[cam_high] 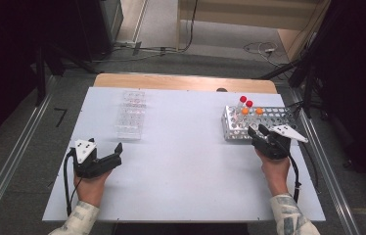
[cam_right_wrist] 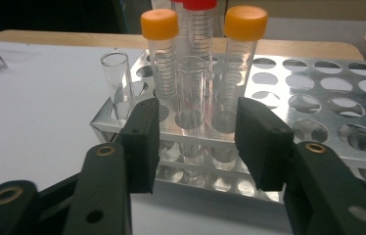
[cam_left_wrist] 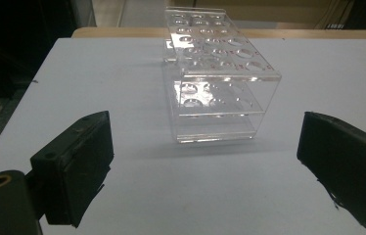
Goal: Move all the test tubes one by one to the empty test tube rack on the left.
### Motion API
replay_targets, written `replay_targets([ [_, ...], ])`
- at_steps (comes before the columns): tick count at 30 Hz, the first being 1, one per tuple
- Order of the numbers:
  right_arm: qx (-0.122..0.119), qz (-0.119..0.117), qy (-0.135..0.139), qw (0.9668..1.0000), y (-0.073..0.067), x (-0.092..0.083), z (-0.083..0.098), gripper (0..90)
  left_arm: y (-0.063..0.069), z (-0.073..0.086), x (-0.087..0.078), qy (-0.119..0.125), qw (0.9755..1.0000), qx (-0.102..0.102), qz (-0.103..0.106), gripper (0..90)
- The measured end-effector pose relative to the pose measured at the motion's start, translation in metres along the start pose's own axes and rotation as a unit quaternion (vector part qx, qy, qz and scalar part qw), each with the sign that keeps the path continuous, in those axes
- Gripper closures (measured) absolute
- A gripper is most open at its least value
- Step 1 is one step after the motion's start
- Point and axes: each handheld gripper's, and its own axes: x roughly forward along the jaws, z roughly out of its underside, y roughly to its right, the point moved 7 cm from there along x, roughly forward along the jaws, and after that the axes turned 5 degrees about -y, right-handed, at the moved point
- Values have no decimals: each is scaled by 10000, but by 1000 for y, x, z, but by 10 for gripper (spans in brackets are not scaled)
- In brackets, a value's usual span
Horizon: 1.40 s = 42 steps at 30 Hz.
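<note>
The left tongs (cam_high: 118, 152) are held wide open short of a clear rack (cam_high: 131, 114) on the tabletop (cam_high: 186, 161), the right tongs (cam_high: 258, 130) parted before a capless tube (cam_right_wrist: 191, 90) in a metal rack (cam_high: 269, 117).

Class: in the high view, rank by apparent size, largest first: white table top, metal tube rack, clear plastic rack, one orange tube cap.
1. white table top
2. metal tube rack
3. clear plastic rack, though similar to the metal one
4. orange tube cap

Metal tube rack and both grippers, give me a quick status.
Left gripper open, empty, facing clear acrylic rack. Right gripper open at silver metal tube rack, lined up on uncapped clear tube. Nothing blocking.
</note>
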Motion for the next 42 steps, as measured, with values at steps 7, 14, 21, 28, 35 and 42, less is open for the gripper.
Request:
replay_targets([
  [7, -42, 81, -10, 10000, 1, 11, -4, 594, 1, 1, 0, -6, 10000, 27, 14, 74],
  [14, -126, 127, -11, 9998, -1, 17, -5, 669, 2, -1, 0, 22, 10000, -2, 14, 74],
  [21, -219, 145, 1, 9997, -3, 23, -6, 711, 4, 0, 1, 3, 10000, 48, 39, 74],
  [28, -279, 183, 35, 9994, -4, 24, -6, 726, 4, 0, 2, -9, 10000, 39, 42, 74],
  [35, -311, 189, 227, 9991, -6, 14, -16, 732, 4, 0, 1, -10, 10000, 46, 43, 74],
  [42, -316, 173, 771, 9964, -11, -19, -46, 734, 6, 1, 3, -49, 9999, 88, 47, 74],
])
